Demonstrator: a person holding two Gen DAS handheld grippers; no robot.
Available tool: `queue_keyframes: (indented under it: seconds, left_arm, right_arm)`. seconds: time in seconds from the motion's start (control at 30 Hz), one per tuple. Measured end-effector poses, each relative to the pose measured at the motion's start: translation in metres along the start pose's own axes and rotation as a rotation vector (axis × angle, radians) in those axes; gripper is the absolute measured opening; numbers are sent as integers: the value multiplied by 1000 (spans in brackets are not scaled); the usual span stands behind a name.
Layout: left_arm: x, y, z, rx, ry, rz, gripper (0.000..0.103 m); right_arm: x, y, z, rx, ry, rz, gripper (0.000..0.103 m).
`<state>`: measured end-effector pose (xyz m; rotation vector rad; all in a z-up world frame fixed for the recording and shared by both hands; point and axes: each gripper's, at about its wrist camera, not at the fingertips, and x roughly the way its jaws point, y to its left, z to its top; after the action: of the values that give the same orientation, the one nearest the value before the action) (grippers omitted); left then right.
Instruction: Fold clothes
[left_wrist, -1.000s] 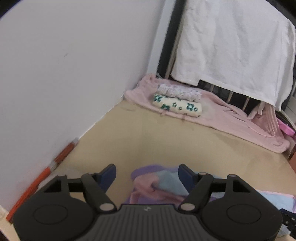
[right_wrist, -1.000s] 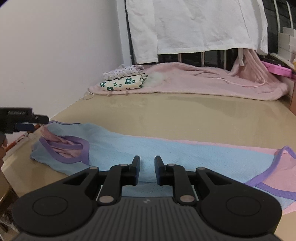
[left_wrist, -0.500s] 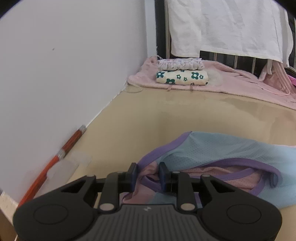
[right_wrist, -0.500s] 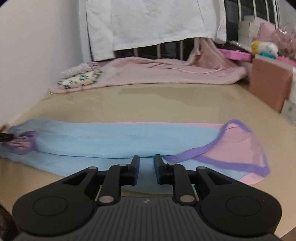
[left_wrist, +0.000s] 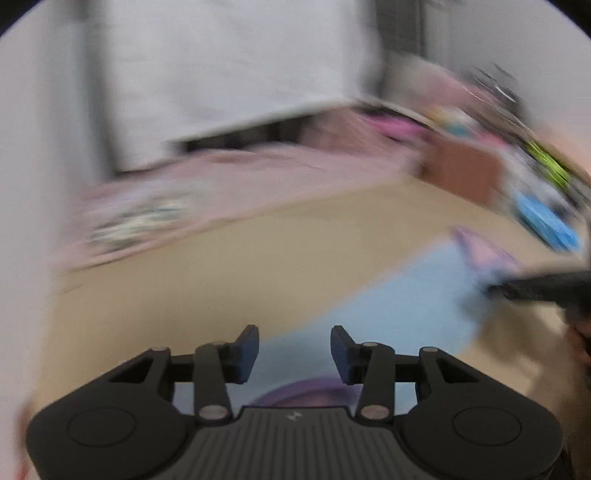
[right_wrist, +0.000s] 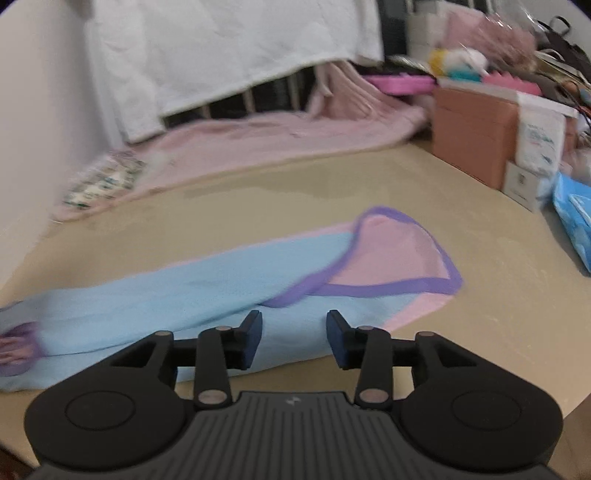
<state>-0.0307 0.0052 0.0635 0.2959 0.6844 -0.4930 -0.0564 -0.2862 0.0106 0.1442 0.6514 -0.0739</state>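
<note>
The right gripper (right_wrist: 294, 339) hangs over the near edge of the garment (right_wrist: 177, 295), its blue fingers (right_wrist: 251, 339) spread apart and opening, nothing pinched; cloth only shows in the gap beneath them. A half second ago these fingers were almost together at the same edge, so this looks like a release after smoothing or pulling the long fold straight. Ahead of the fingers and to their right lies the pink panel with its purple trim (right_wrist: 402, 286), flat on the tan table (right_wrist: 295, 184); to their left the blue strip runs out to a bunched purple end.

The left gripper (left_wrist: 294, 354) is also spread and opening, with blue cloth (left_wrist: 388, 306) and a purple edge (left_wrist: 303, 387) showing under the gap, not gripped as far as the heavy blur allows. A half second ago it was nearly closed at the purple armhole and faced the wall; now its view has swung across the table toward the right gripper, a dark bar far right of the fingers. Judged from that, the left end has been let go so both hands can reset for the next fold across the strip.

Farther off are the pink blanket (right_wrist: 277, 136), a folded floral stack (right_wrist: 99, 181) and boxes (right_wrist: 476, 147).
</note>
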Motion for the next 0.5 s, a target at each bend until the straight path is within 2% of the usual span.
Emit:
queue_keyframes:
  seconds: [0.03,0.07,0.1,0.17,0.27,0.43,0.5]
  left_arm:
    - [19,-12,5,51,34,-19,34]
    - [34,-21,7,97,67,-7,26]
    - [50,-31,8,143,99,4,25]
    - [63,-40,8,192,74,21,25]
    - [72,-25,13,66,100,18,25]
    - [79,-2,12,-244,99,140,24]
    - [70,-6,11,-313,90,163,23]
  right_arm:
    - [5,1,1,-13,3,-19,24]
    - [9,4,3,-35,2,-37,21]
    - [14,6,7,-53,7,-36,21]
    - [26,10,16,-87,20,-12,21]
    - [57,15,41,-182,37,17,20]
    - [133,28,105,-245,102,145,20]
    - [162,46,126,-287,115,187,20]
